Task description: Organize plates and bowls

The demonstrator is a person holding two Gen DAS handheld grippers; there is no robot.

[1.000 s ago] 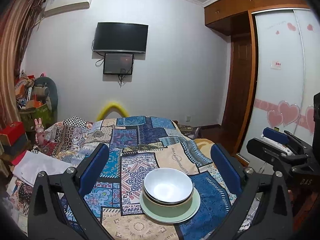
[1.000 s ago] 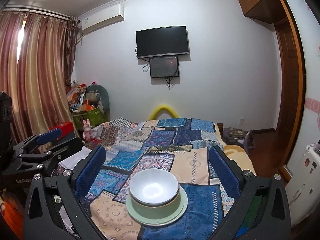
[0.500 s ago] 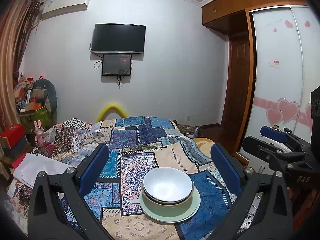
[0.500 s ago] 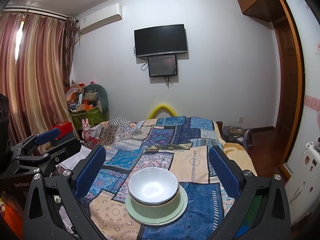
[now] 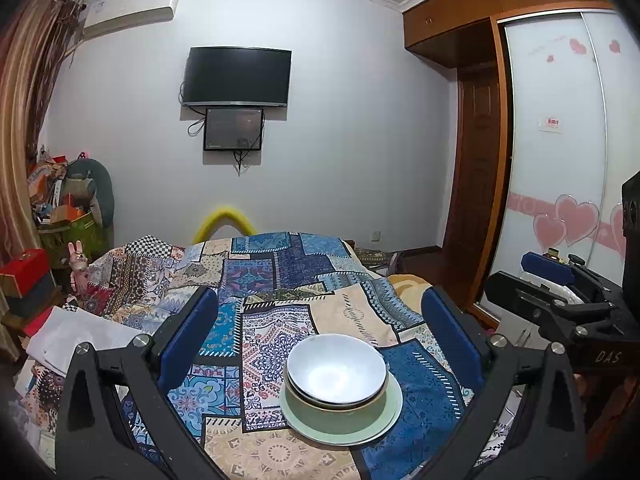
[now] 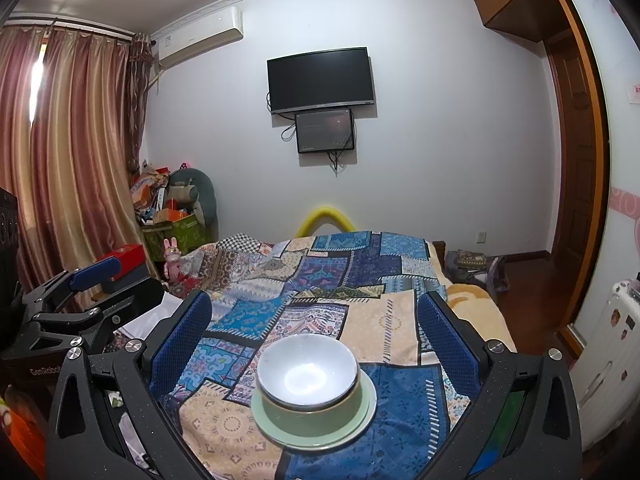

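Nearest of all, both tools hang above the near end of the bed. The left gripper (image 5: pixel 320 336) has its jaws spread wide with nothing between them, and the right gripper (image 6: pixel 314 330) is just as wide and just as empty; each one frames the crockery from above without touching it.

On the patchwork quilt (image 5: pixel 276 280), close to the near edge, sits the stack: a pale green plate (image 5: pixel 376 426) at the bottom, a green bowl (image 6: pixel 320 414) standing on it, and a white bowl (image 5: pixel 337 372) nested inside that, all upright.

To the left of the bed lies a folded white cloth (image 5: pixel 76 336), with a red box (image 5: pixel 24 272) and a small pink rabbit toy (image 6: pixel 173 258) beyond it, then a heap of clutter against the curtains (image 6: pixel 72 168). On the right, a wardrobe door with pink hearts (image 5: pixel 568 216).

On the far wall hang a dark television (image 5: pixel 237 76), a smaller screen (image 5: pixel 234 129) below it, and an air conditioner (image 6: pixel 200 38) high on the left.
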